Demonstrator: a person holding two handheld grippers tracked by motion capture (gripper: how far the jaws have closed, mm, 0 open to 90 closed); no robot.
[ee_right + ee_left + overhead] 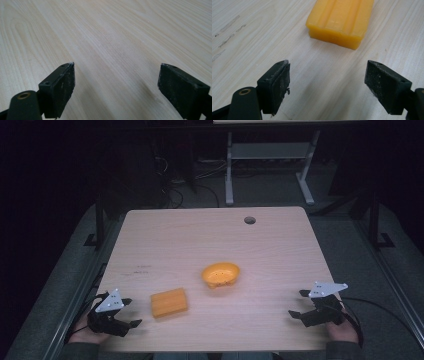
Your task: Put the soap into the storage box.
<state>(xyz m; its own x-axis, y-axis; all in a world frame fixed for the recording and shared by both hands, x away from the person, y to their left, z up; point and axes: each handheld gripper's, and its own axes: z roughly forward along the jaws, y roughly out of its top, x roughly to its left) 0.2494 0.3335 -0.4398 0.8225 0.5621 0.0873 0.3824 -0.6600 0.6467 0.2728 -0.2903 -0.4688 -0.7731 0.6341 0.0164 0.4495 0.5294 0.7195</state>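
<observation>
Orange block [340,21] beyond left fingers [274,86], seemingly apart.

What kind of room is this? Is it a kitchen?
Probably not a kitchen; it looks more like a lab or workshop. The wooden table has a cable hole, cables lie on the dark floor behind it, and another metal-legged desk stands beyond.

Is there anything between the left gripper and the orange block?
Nothing: in the left gripper view, bare table lies between the open left gripper and the orange block.

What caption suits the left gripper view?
Open left gripper faces an orange block lying on the wooden table.
</observation>
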